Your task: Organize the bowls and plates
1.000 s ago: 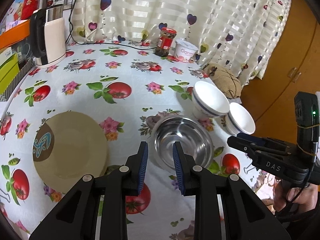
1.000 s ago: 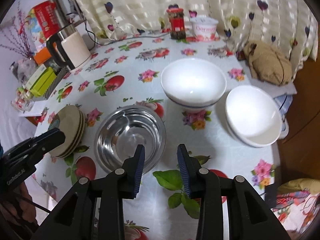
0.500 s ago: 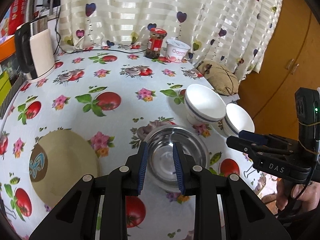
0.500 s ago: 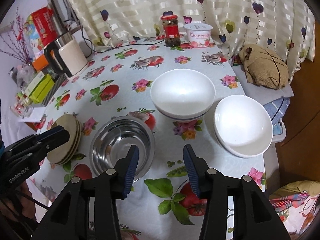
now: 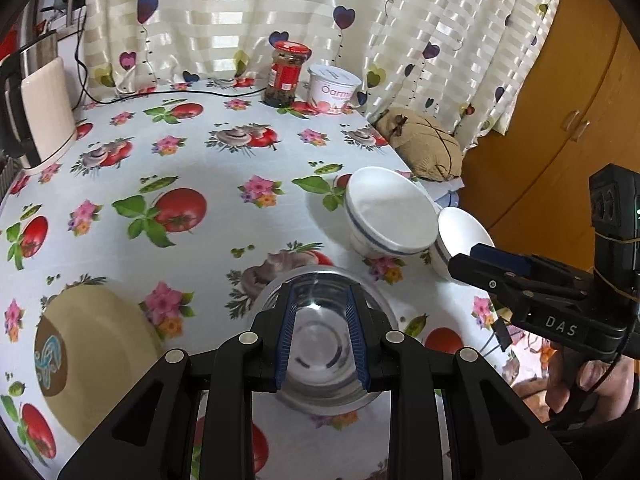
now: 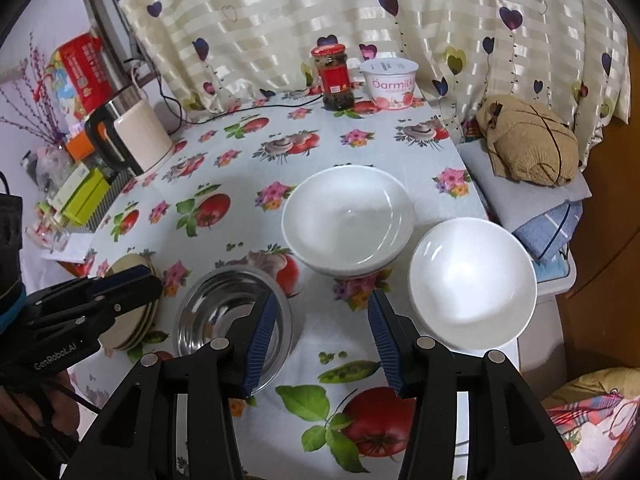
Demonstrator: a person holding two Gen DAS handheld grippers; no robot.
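My left gripper (image 5: 322, 334) hangs over the steel bowl (image 5: 324, 336), fingers slightly apart and empty. My right gripper (image 6: 320, 336), fingers wide apart, sits between it and the smaller white bowl (image 6: 472, 282), which lies just right.

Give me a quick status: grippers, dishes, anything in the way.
Left gripper open above steel bowl. Right gripper open, empty. White bowls side by side, plates stacked. Nothing blocking.

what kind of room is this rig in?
Most likely a home dining or kitchen corner, not a lab: a fruit-print tablecloth, an electric kettle, a heart-print curtain, plus a sauce jar and stacked plates on the table.
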